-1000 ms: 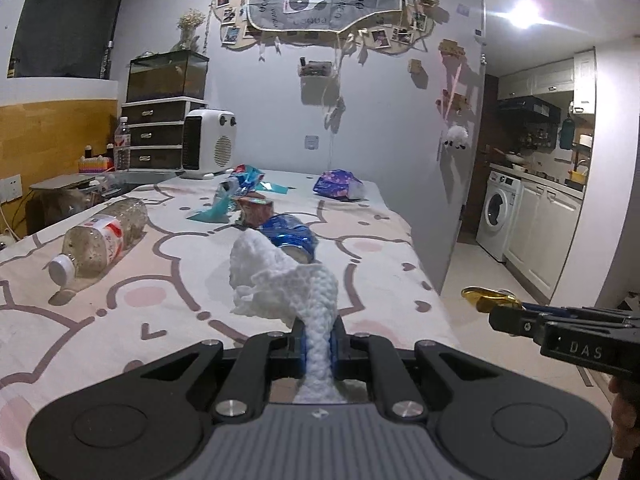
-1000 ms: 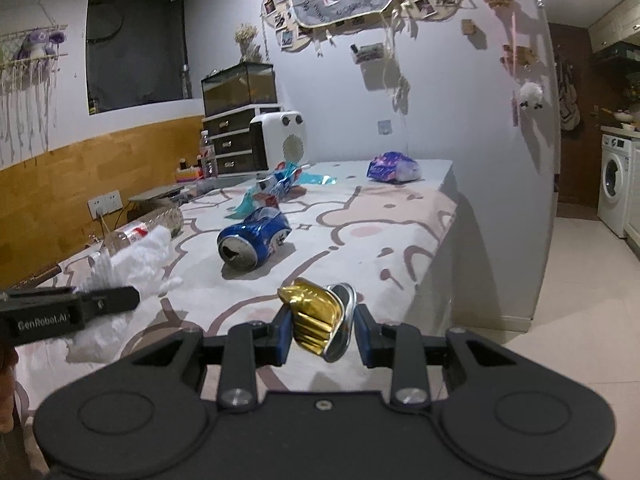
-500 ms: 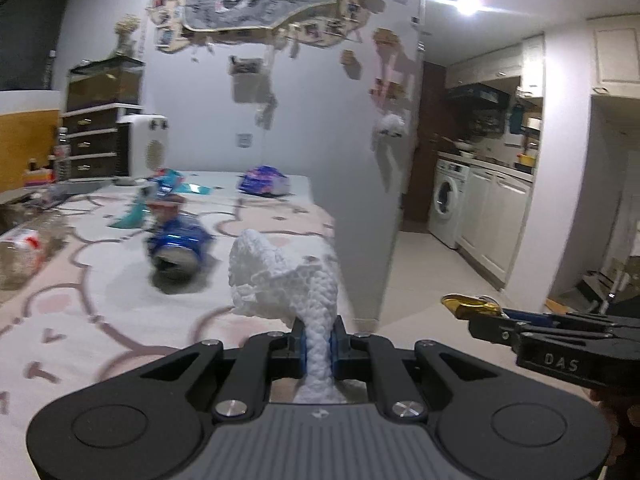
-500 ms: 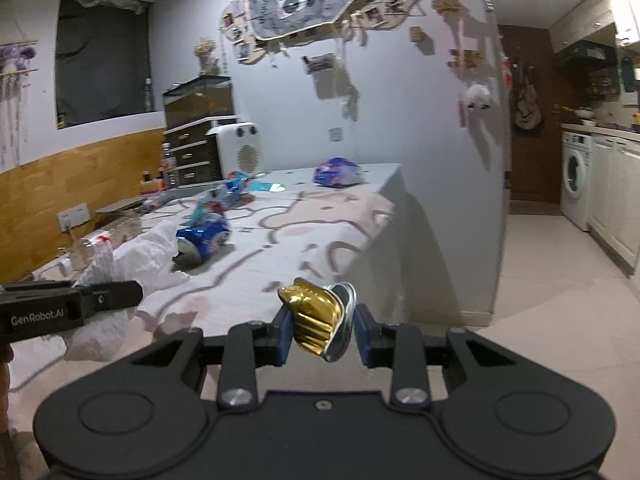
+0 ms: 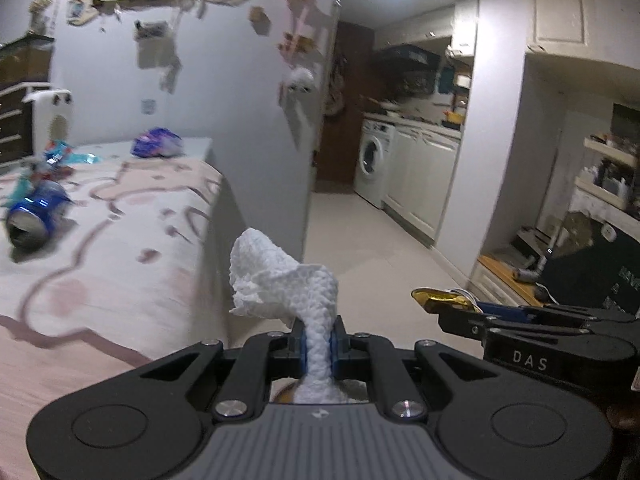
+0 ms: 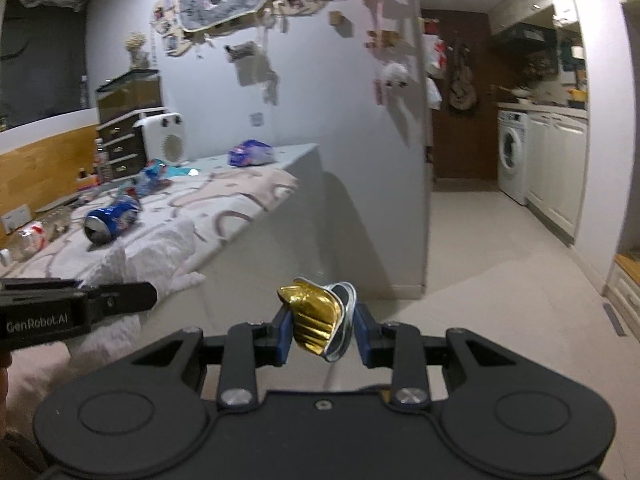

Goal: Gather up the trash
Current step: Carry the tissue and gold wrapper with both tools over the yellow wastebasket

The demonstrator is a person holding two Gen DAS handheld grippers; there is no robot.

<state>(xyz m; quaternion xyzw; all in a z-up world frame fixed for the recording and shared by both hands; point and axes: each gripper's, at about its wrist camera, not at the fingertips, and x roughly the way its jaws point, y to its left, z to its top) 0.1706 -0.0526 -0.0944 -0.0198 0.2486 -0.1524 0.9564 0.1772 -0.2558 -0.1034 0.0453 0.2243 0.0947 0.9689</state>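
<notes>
My left gripper point(image 5: 319, 342) is shut on a crumpled white paper towel point(image 5: 280, 280), held in the air past the table's right edge. My right gripper point(image 6: 320, 330) is shut on a crushed gold can point(image 6: 316, 316) and holds it over the floor. In the left wrist view the right gripper point(image 5: 460, 310) shows at right with the gold can point(image 5: 436, 298) at its tip. In the right wrist view the left gripper point(image 6: 136, 296) shows at left with the towel point(image 6: 160, 256). A blue can point(image 5: 34, 216) lies on its side on the table point(image 5: 120, 280).
On the table lie a purple wrapper point(image 5: 156, 146), teal wrappers point(image 5: 60, 158) and a plastic bottle point(image 6: 28, 240). A white heater point(image 6: 166, 140) and drawers point(image 6: 120, 148) stand at the back. A washing machine point(image 5: 374, 162) and white cabinets point(image 5: 424, 184) line the tiled floor point(image 6: 500, 280) to the right.
Both grippers have swung right, away from the table and toward the kitchen floor, each still holding its item. The table and blue can have slid to the left of view.
</notes>
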